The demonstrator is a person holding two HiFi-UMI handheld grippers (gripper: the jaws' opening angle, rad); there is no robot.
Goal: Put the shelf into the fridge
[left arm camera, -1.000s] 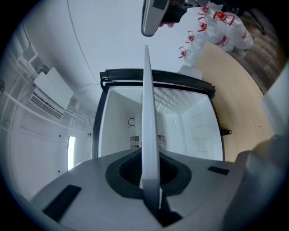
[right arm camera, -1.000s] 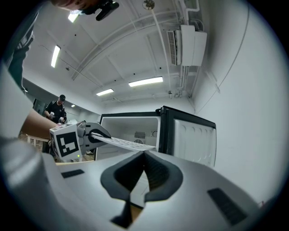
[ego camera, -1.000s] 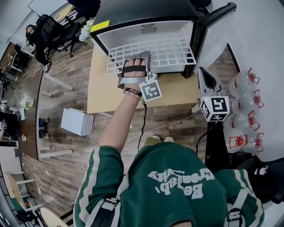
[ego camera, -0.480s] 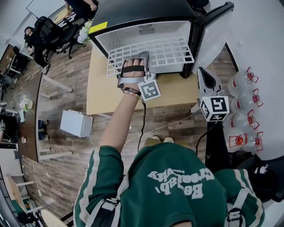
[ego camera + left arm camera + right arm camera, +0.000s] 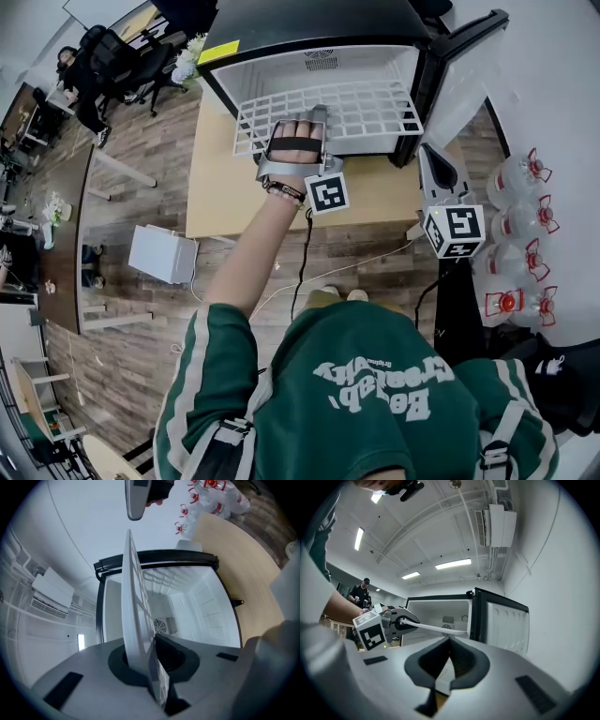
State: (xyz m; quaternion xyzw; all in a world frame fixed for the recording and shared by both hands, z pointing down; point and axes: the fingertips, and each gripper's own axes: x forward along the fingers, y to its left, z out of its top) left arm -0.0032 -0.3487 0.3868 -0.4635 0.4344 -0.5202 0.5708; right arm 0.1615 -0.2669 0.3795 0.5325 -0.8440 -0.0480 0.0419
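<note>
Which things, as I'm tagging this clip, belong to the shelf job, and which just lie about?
Job: white wire grid shelf; open black fridge, white inside; left gripper, jaws opening, shelf between them.
Lying about: clear red-capped water bottles; white box on floor; black office chairs.

Wears green sweatshirt [image 5: 319, 436] with white stripes [image 5: 190, 380] down the sleeves, white lettering [image 5: 380, 384] on front, grey buckled straps [image 5: 222, 442] over both shoulders, dark bracelet [image 5: 281, 191] on left wrist
</note>
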